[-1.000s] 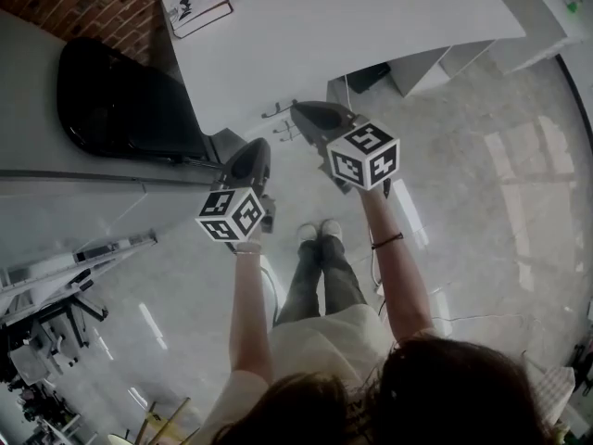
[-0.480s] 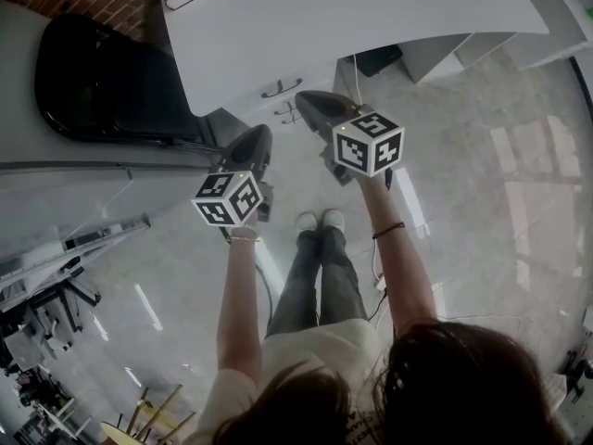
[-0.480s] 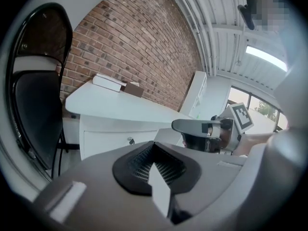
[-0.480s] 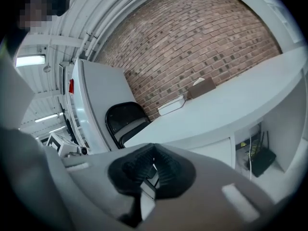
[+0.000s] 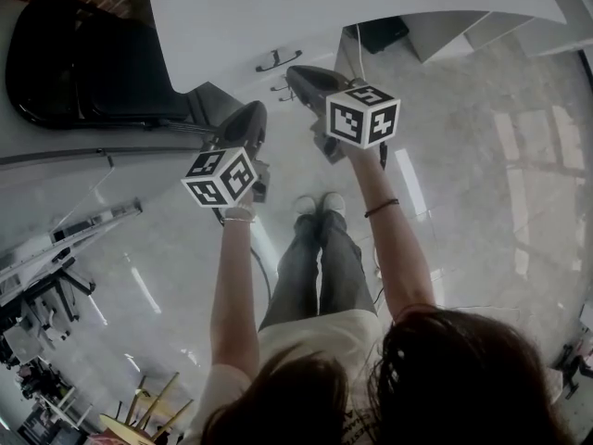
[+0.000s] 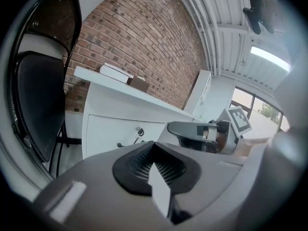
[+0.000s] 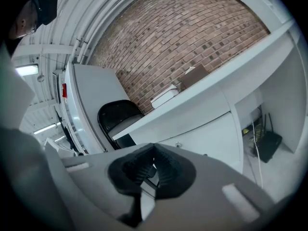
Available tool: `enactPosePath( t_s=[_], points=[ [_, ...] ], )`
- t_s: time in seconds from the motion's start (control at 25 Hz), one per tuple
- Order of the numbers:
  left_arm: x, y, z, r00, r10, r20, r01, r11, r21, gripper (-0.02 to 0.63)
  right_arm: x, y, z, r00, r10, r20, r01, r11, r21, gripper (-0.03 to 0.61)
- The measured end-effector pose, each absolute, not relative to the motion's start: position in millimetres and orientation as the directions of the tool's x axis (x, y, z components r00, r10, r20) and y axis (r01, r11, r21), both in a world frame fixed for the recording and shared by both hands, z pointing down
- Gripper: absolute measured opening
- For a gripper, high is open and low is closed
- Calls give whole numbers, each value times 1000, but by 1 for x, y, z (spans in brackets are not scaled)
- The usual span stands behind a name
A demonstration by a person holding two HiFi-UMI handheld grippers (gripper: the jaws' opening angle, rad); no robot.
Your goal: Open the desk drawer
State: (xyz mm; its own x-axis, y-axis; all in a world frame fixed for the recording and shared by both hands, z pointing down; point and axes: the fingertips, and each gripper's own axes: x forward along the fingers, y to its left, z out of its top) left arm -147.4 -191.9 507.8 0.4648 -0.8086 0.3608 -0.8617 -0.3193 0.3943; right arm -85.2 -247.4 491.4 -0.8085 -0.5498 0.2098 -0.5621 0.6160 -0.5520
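Brick wall (image 6: 144,37) behind, glossy grey floor (image 5: 482,156) underfoot, and a white desk (image 5: 324,7) set against the wall. The left gripper (image 6: 154,146) has its ribbed black pads closed against each other with nothing between them; it is held in the air in front of the desk and touches nothing. The right gripper (image 7: 154,148) also has its jaws together and empty. In the head view it reaches a little farther forward than the left, its tip near the desk's front edge but short of it. Each gripper carries its marker cube at the rear, over the person's hand. The drawer (image 6: 110,134) sits in the left part of the desk front, fully shut and flush, so its contents cannot be seen. A key (image 6: 139,130) stands in its lock, with the dark bar handle (image 6: 126,143) just below. A second handle shows beneath the first in the head view. To the right of the drawers, the open bay under the desk holds a black box (image 7: 267,143) on the floor, with cables running up from it. On the desktop by the wall lie stacked books (image 6: 115,72) and a small brown box (image 6: 139,84) just beside them. A black chair (image 5: 83,72) stands to the left of the desk. The person's shoes (image 5: 318,204) are on the floor, well back from the drawer.
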Motion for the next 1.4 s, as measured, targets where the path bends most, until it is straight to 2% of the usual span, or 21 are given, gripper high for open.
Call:
enactPosePath(
  t_s=[0.4, 0.6, 1.0, 1.08, 1.4],
  points=[
    [-150, -214, 549, 415, -846, 336, -887, -295, 354, -8, -83, -267, 541, -807, -563, 181, -535, 564, -629, 0],
    [-155, -225, 565, 370, -865, 339, -906, -256, 337, -8, -86, -284, 563, -805, -571, 160, -491, 491, -719, 0],
    [-151, -238, 587, 334, -877, 345, -917, -218, 334, -8, -89, -302, 606, -791, -577, 204, -469, 358, -807, 4],
    [-152, -239, 590, 332, -878, 346, -917, -214, 335, -8, -90, -303, 612, -792, -578, 198, -445, 324, -835, 55],
    [-156, -246, 598, 310, -884, 349, -923, -191, 335, -8, -96, -316, 626, -792, -578, 199, -416, 270, -869, 92]
  ],
)
